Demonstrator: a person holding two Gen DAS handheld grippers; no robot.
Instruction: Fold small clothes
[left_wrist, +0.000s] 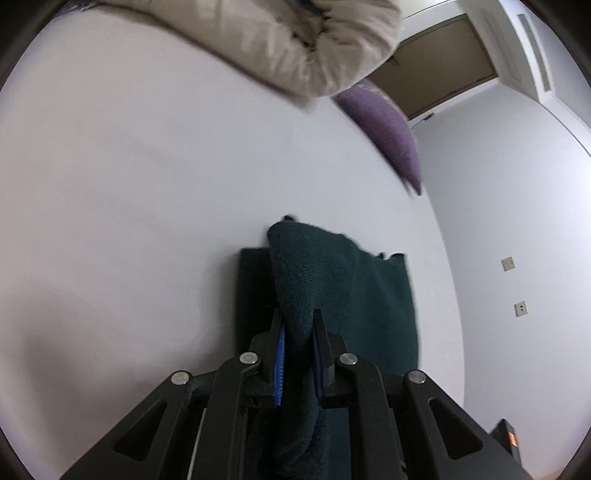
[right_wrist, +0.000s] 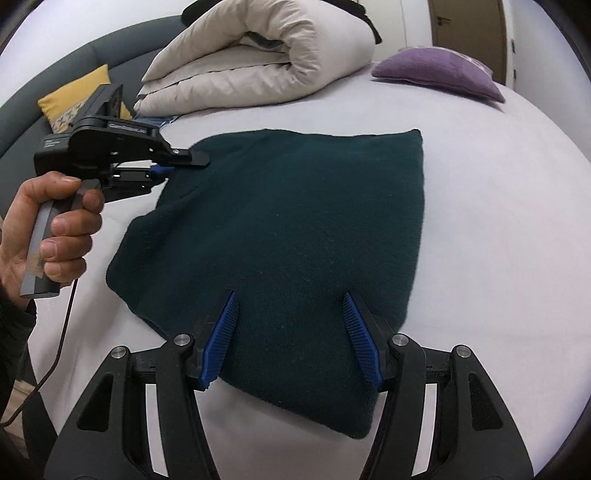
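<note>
I see a dark green sweater lying on the white bed. My left gripper pinches a bunched-up edge of the sweater and lifts it a little. My right gripper is spread wide just over the near end, holding nothing. A rolled beige blanket and a purple pillow sit far back.

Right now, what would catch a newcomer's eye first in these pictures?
The dark teal knitted garment spread on the pale bed sheet dominates. The left gripper, held in a bare hand, pinches the garment's far left edge, while the right gripper hangs open over its near edge. Behind lie a rolled cream duvet and a purple cushion.
</note>
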